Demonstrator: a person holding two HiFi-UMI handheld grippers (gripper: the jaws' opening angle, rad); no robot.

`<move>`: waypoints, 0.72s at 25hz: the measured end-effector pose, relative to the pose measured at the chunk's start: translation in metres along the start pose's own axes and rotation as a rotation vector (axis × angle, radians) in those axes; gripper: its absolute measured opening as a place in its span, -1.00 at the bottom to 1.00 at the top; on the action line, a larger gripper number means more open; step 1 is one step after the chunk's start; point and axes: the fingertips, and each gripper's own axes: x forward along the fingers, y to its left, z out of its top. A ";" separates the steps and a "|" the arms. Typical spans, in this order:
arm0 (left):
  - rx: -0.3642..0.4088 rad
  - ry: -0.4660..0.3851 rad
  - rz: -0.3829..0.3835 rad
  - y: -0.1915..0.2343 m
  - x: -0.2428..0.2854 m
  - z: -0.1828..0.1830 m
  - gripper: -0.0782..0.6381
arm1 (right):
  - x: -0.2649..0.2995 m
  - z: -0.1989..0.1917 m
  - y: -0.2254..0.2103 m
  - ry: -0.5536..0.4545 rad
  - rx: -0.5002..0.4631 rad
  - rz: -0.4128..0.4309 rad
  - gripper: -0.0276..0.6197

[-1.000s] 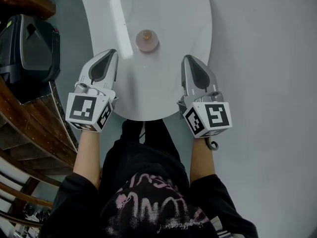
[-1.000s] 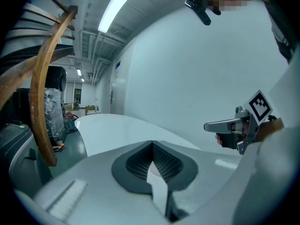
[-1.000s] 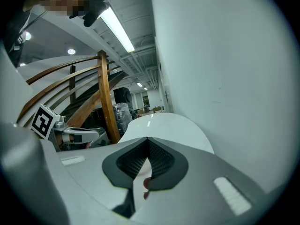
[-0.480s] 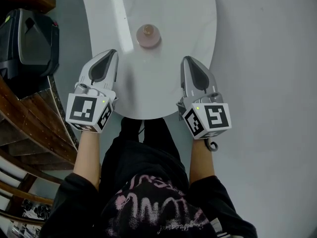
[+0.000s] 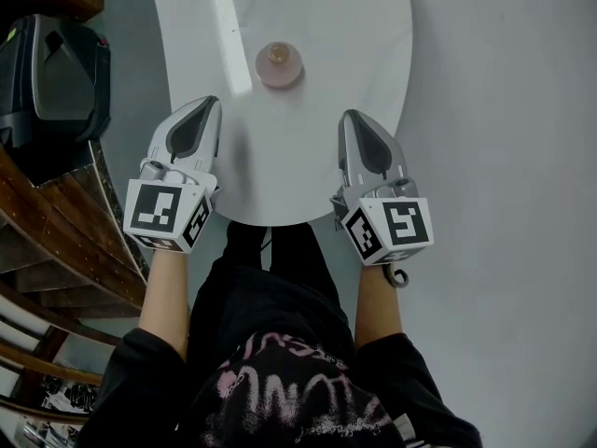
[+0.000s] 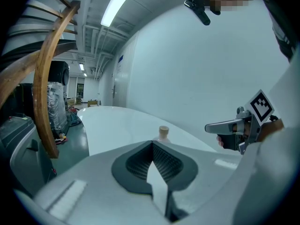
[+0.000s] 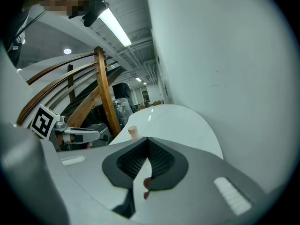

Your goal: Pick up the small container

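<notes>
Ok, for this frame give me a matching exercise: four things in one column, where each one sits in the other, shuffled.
Column one:
1. small container
2. left gripper
3. right gripper
4. black case

Column two:
A. off the table, far to the person's left
B. over the table's near right edge
C. standing on the table, ahead of both grippers
D. over the table's near left edge

Pairs: 1-C, 2-D, 3-B, 4-A.
</notes>
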 end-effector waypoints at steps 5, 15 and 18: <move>-0.007 0.001 -0.005 -0.001 0.003 -0.001 -0.78 | 0.001 0.002 -0.001 0.001 0.001 -0.002 -0.84; -0.004 0.012 -0.014 -0.007 0.009 -0.009 -0.78 | -0.005 0.000 -0.013 -0.017 0.027 -0.022 -0.84; -0.001 0.014 -0.021 -0.009 0.013 -0.009 -0.78 | -0.004 -0.001 -0.013 -0.015 0.028 -0.024 -0.84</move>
